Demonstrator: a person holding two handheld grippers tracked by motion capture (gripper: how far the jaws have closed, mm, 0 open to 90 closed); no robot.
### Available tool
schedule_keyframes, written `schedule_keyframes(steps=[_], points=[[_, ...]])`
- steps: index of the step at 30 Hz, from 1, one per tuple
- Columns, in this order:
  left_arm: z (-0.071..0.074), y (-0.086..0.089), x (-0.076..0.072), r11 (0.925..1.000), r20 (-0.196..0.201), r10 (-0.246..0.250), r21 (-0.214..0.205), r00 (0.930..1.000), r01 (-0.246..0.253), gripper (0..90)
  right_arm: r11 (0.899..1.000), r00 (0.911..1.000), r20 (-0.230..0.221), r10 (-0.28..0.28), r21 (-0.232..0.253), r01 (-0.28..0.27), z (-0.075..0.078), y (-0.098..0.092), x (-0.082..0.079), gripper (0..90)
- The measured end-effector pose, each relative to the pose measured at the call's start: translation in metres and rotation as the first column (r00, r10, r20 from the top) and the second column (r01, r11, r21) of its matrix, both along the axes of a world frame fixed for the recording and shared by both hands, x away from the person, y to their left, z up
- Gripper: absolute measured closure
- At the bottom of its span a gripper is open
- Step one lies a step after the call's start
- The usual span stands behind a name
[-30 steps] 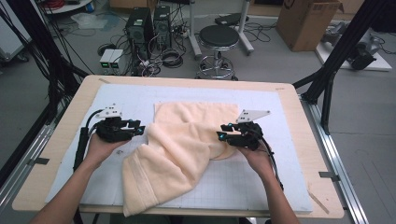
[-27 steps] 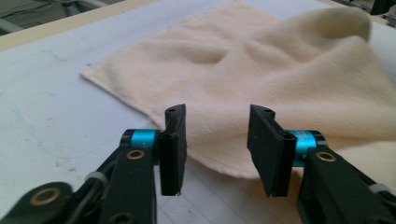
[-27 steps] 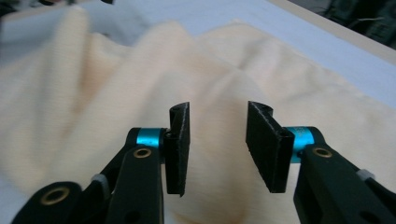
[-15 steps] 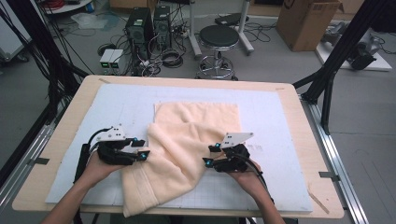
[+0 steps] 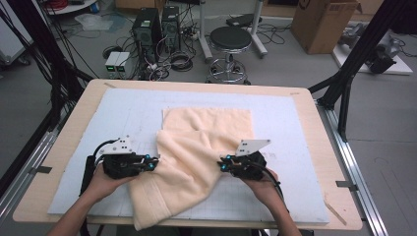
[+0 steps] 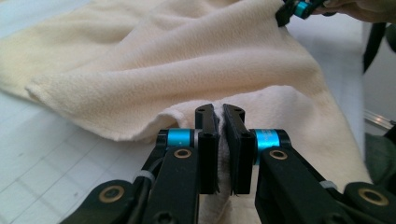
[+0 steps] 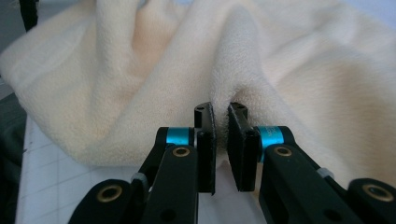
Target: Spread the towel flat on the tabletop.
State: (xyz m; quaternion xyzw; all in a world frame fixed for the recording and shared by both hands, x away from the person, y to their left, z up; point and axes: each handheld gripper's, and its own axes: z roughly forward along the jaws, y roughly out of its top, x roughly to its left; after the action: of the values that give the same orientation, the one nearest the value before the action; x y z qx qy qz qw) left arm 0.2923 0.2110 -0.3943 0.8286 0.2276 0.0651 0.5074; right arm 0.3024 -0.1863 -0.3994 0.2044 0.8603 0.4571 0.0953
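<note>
A cream towel (image 5: 196, 162) lies rumpled on the white mat (image 5: 295, 147), between two hand-held grippers. The left gripper (image 5: 153, 161) has just closed, pinching the towel's left edge. The right gripper (image 5: 222, 164) has likewise just clamped a fold at its right edge.

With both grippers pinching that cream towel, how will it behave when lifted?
Probably floppy: the towel already lies in soft folds. The left gripper and right gripper have just closed on thin edges, so the middle would likely sag. Its fuzzy nap suggests little slipping.
</note>
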Motion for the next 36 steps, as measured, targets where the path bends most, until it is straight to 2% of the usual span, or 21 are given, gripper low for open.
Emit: schedule_keyframes(steps=[4,6,8,9,10,11,13,15,16,17,19,20,21,23,25,27,29,30,32,34,36], points=[[0.015,-0.014,-0.001,0.9995,0.031,-0.02,-0.024,0.9993,0.021,84.5,0.999,0.9978,0.047,-0.048,0.024,0.047,0.024,-0.022,-0.002,83.0],[0.02,-0.019,0.003,0.9993,0.048,-0.002,-0.037,0.9988,0.004,84.7,0.996,0.9938,0.072,-0.085,0.031,0.083,0.039,-0.032,0.006,82.9],[0.025,-0.024,0.014,0.9988,0.066,0.038,-0.034,0.9971,-0.036,84.7,0.994,0.9908,0.083,-0.107,0.024,0.106,0.048,-0.034,0.018,82.9],[0.025,-0.026,0.021,0.997,0.078,0.075,-0.024,0.9941,-0.073,84.7,0.993,0.9892,0.086,-0.119,0.013,0.118,0.05,-0.034,0.025,82.9],[0.025,-0.027,0.03,0.9927,0.089,0.12,-0.012,0.9887,-0.12,84.8,0.991,0.988,0.079,-0.133,-0.001,0.134,0.051,-0.032,0.036,82.8],[0.023,-0.027,0.04,0.9852,0.079,0.172,-0.018,0.982,-0.171,84.7,0.988,0.9851,0.075,-0.154,-0.002,0.155,0.051,-0.031,0.049,82.9],[0.018,-0.024,0.063,0.9566,0.071,0.291,-0.029,0.954,-0.29,84.7,0.978,0.9764,0.065,-0.206,-0.013,0.207,0.045,-0.025,0.079,82.6],[0.011,-0.02,0.082,0.9372,0.04,0.349,-0.027,0.9365,-0.348,84.5,0.967,0.9662,0.055,-0.252,-0.013,0.253,0.038,-0.02,0.103,80.1],[0.007,-0.019,0.088,0.929,0.035,0.37,-0.023,0.9284,-0.369,83.9,0.964,0.9634,0.023,-0.267,-0.012,0.267,0.033,-0.017,0.112,76.3],[0.003,-0.017,0.092,0.9264,0.017,0.376,-0.021,0.9264,-0.376,82.6,0.963,0.9628,0.03,-0.268,-0.011,0.269,0.029,-0.015,0.119,74.2],[-0.002,-0.014,0.095,0.9297,-0.007,0.368,-0.007,0.9297,-0.368,73.8,0.962,0.9621,0.021,-0.272,-0.006,0.272,0.025,-0.014,0.121,69.4],[-0.003,-0.012,0.095,0.9341,-0.011,0.357,-0.007,0.9341,-0.357,70.3,0.965,0.9652,0.003,-0.261,0.002,0.261,0.024,-0.014,0.121,66.6],[-0.004,-0.011,0.093,0.9422,-0.009,0.335,-0.007,0.9422,-0.335,68.7,0.969,0.9688,-0.004,-0.248,0.003,0.248,0.024,-0.014,0.119,65.2],[-0.002,-0.009,0.088,0.9497,0.002,0.313,-0.008,0.9498,-0.313,64.3,0.973,0.973,-0.007,-0.231,-0.002,0.23,0.027,-0.014,0.112,61.0],[0.002,-0.008,0.081,0.9536,0.02,0.301,-0.009,0.9534,-0.301,59.7,0.976,0.9759,-0.013,-0.218,0.009,0.218,0.032,-0.015,0.102,58.8],[0.004,-0.006,0.076,0.9567,0.042,0.291,-0.005,0.9558,-0.291,57.4,0.979,0.9786,0.027,-0.204,0.024,0.203,0.037,-0.016,0.092,58.7],[0.004,-0.003,0.068,0.9591,0.05,0.282,0.006,0.958,-0.283,55.5,0.981,0.9809,0.027,-0.192,0.037,0.191,0.041,-0.016,0.082,57.8],[0.004,-0.001,0.066,0.9601,0.052,0.279,0.009,0.959,-0.28,54.6,0.982,0.9815,0.039,-0.187,0.038,0.186,0.041,-0.016,0.076,57.8],[0.003,0.002,0.06,0.9633,0.046,0.266,0.02,0.9627,-0.268,52.2,0.987,0.9868,0.034,-0.159,0.032,0.158,0.04,-0.014,0.067,56.7],[-0.002,0.006,0.052,0.9659,0.055,0.256,0.023,0.965,-0.258,51.7,0.99,0.9889,0.05,-0.14,0.045,0.137,0.036,-0.012,0.055,56.5],[-0.006,0.008,0.046,0.9691,0.047,0.241,0.041,0.9693,-0.243,50.0,0.994,0.9944,0.006,-0.106,0.021,0.106,0.032,-0.006,0.047,54.0]])
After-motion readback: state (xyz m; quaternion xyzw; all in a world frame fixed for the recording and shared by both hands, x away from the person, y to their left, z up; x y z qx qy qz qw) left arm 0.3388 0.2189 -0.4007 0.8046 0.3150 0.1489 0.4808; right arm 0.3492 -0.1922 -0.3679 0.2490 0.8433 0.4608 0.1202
